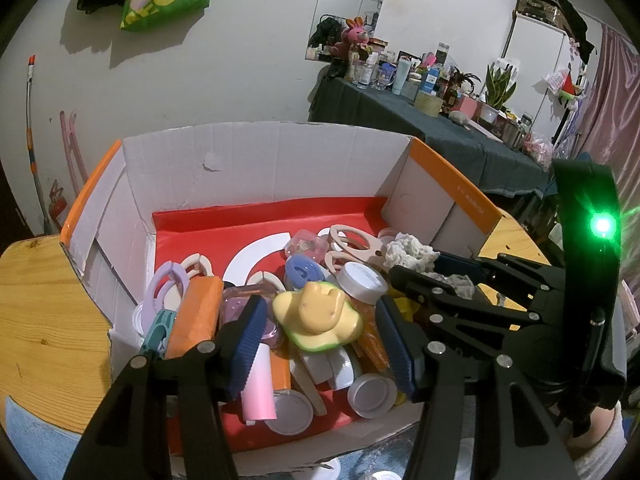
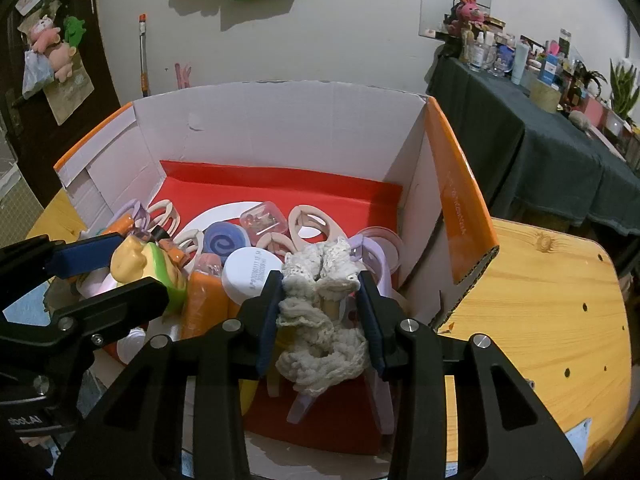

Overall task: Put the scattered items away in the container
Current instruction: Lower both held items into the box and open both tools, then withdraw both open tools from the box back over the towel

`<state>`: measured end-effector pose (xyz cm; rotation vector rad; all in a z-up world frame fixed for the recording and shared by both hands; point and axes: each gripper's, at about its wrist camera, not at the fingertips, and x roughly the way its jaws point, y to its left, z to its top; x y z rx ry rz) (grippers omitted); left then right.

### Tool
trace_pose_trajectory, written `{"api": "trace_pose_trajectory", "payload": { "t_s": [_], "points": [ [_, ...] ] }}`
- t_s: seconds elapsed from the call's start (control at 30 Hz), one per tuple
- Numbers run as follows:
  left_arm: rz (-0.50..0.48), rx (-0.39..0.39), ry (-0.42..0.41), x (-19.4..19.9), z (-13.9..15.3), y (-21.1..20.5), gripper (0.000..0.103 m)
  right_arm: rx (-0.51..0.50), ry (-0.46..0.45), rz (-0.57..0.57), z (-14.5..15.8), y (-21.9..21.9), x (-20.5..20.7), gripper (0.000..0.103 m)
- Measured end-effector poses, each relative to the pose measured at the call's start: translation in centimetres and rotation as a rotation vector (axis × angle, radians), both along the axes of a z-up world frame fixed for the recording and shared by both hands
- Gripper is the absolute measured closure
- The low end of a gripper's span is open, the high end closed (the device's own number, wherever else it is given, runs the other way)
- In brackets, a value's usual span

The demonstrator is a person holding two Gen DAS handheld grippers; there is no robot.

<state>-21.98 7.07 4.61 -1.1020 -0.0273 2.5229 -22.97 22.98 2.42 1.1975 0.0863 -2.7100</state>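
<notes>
The cream lace scrunchie (image 2: 320,336) sits low in the middle of the right wrist view, inside the near edge of the cardboard box (image 2: 280,120). My right gripper (image 2: 320,292) pinches it, with both blue pads against its sides. It hangs over the clutter, so I judge it has been carried in but not let go.

In the left wrist view, the avocado toy (image 1: 316,316) lies on the heap at centre. It is between the fingers of my left gripper (image 1: 320,320), which are spread with a gap on each side. I judge that this toy is already delivered.

So the step in hand is dropping things in. Next, the right jaws must part enough for the lace to fall free. Then both grippers must lift straight out without snagging the lace or dragging the toy. I see nothing loose on the wooden table (image 2: 540,300), so little may remain, though the near side of the box is hidden.

My count in the box:
- 1 scrunchie
- 1 avocado toy
- 1 orange block (image 1: 196,316)
- 1 pink tube (image 1: 260,388)
- 1 blue spiral disc (image 2: 224,242)
- 1 small clear case (image 2: 262,220)
- 4 cream oval clips, as far as I can tell
- at least 3 white round lids

More may lie underneath.
</notes>
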Motion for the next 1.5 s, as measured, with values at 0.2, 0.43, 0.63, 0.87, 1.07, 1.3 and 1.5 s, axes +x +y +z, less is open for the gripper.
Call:
{"api": "trace_pose_trajectory", "payload": {
  "t_s": [0.2, 0.43, 0.63, 0.87, 1.07, 1.3, 1.5],
  "points": [
    [-0.002, 0.006, -0.003, 0.3, 0.1, 0.2, 0.043, 0.004, 0.001, -0.006, 0.0, 0.0, 0.0, 0.064],
    [-0.003, 0.008, -0.004, 0.4, 0.2, 0.3, 0.043, 0.01, 0.009, -0.016, 0.1, 0.3, 0.0, 0.055],
    [-0.007, 0.013, 0.001, 0.9, 0.5, 0.7, 0.043, 0.01, 0.014, -0.017, 0.2, 0.3, 0.1, 0.053],
    [-0.008, 0.022, 0.003, 1.0, 0.9, 1.0, 0.043, 0.014, 0.029, -0.019, 0.5, 0.2, 0.3, 0.044],
    [-0.006, 0.035, 0.009, 1.2, 1.3, 0.6, 0.038, 0.015, 0.035, -0.025, 0.7, 0.3, 0.3, 0.044],
    [-0.013, 0.046, 0.026, 1.8, 2.3, 0.2, 0.037, 0.007, 0.052, -0.02, 1.4, 0.3, 0.7, 0.044],
    [-0.011, 0.042, 0.057, 2.9, 3.4, -0.1, 0.032, 0.012, 0.081, -0.011, 2.5, -0.2, 1.7, 0.037]
  ]
}}
